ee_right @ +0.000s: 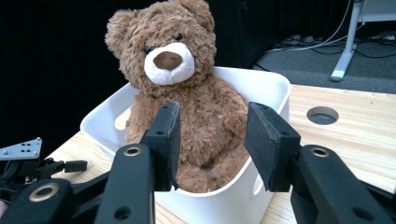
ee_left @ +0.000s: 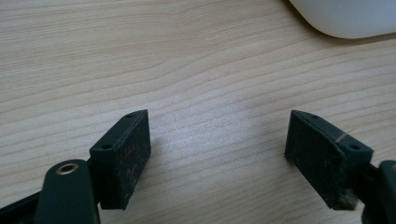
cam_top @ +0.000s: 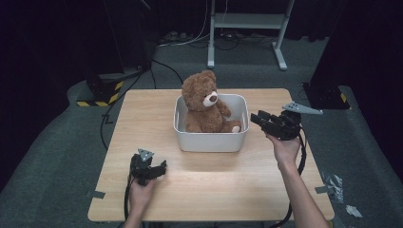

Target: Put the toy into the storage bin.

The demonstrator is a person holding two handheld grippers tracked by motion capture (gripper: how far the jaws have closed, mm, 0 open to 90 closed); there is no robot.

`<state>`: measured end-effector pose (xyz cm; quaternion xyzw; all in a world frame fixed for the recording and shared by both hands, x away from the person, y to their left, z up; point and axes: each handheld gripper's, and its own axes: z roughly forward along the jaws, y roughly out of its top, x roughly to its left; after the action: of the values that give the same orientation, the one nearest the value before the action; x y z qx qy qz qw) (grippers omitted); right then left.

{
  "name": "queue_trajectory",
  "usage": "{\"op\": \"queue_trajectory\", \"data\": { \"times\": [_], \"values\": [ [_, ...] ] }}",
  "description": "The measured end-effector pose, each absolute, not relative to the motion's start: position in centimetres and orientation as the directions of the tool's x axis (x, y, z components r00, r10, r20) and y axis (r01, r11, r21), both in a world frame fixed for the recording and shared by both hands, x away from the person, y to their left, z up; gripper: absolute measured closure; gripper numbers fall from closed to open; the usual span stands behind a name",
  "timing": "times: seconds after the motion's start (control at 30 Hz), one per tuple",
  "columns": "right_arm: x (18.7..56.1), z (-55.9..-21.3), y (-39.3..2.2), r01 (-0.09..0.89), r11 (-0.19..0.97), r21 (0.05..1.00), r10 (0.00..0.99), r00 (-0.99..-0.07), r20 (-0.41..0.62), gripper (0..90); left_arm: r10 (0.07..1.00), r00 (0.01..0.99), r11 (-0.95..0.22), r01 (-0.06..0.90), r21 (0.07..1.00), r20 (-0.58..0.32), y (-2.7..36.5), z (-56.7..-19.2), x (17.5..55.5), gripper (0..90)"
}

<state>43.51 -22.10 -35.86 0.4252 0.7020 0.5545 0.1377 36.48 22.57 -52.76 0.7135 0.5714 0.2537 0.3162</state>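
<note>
High view, bear: brown teddy bear [cam_top: 205,104] sits upright in the white bin [cam_top: 210,140], head above the rim, leaning toward the bin's left wall.
High view, bin: stands on the wooden table [cam_top: 142,118], toward the far middle.
High view, right gripper [cam_top: 256,118]: held just beside the bin's right wall, jaws pointing at the bear; nothing between them.
High view, left gripper [cam_top: 160,167]: low over the near left of the table, well apart from the bin.
Left gripper view, jaws: spread wide over bare wood grain, nothing held; pads [ee_left: 133,161] look scuffed.
Left gripper view, bin [ee_left: 345,18]: a rounded white corner at the top right.
Right gripper view, jaws: part open, empty, framing the bear's [ee_right: 187,102] belly from outside the bin's [ee_right: 261,88] near wall; not touching fur.
Right gripper view, table [ee_right: 355,126]: a round hole [ee_right: 322,115] beyond the bin.
Right gripper view, left gripper [ee_right: 70,166]: at lower left, low over the table.
</note>
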Motion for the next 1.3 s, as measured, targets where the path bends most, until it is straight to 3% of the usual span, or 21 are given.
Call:
{"op": "queue_trajectory", "data": {
  "times": [1.3],
  "values": [
    [40.5,-37.8,-25.0,0.429,-0.013,0.903,0.758,-0.585,0.289,54.7,0.976,0.217,-0.147,0.655,0.741,0.001,22.6,-52.8,36.5,22.4]
  ]
}}
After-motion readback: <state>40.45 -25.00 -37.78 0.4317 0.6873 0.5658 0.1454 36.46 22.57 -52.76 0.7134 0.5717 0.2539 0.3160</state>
